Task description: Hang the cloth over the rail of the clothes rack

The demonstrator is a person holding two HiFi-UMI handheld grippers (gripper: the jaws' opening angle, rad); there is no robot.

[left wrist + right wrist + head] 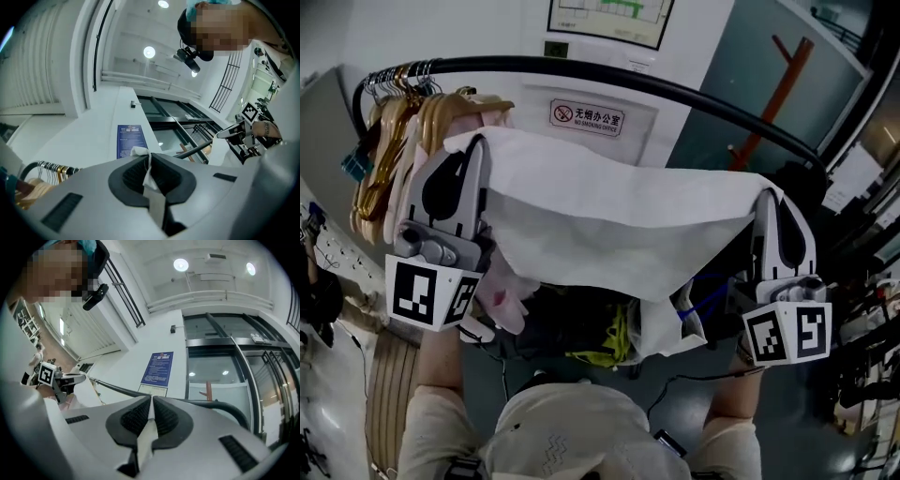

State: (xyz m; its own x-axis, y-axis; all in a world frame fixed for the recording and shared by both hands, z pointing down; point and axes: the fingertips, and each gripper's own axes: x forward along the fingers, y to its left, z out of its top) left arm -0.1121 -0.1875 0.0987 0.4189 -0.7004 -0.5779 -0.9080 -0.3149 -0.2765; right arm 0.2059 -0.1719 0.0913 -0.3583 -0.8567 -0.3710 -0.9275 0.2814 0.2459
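While both forearms are reaching up in front of the person, the left gripper (473, 148) and the right gripper (767, 197) are pointing forward and upward, with their marker cubes sitting nearest the head camera. Each gripper is being held up towards the rail (656, 89), the left one below the rail's left part and the right one further along, below its right part. Both sets of jaws are standing closed, each pinching a thin fold of the white cloth (609, 216): in the left gripper view a crumpled corner is poking out past the pads, and in the right gripper view a flat strip is running straight down between them. The cloth is stretching between the two grippers, its top edge sagging slightly in the middle, its lower part hanging down between the arms. It is hanging on the person's side of the rail and is not draped over it; in the head view the black bar is arching above the cloth's top edge. Wooden hangers (394, 141) are bunching at the rail's left end, just beside the left gripper. A no-smoking sign (589, 117) is showing on the wall behind the rail.
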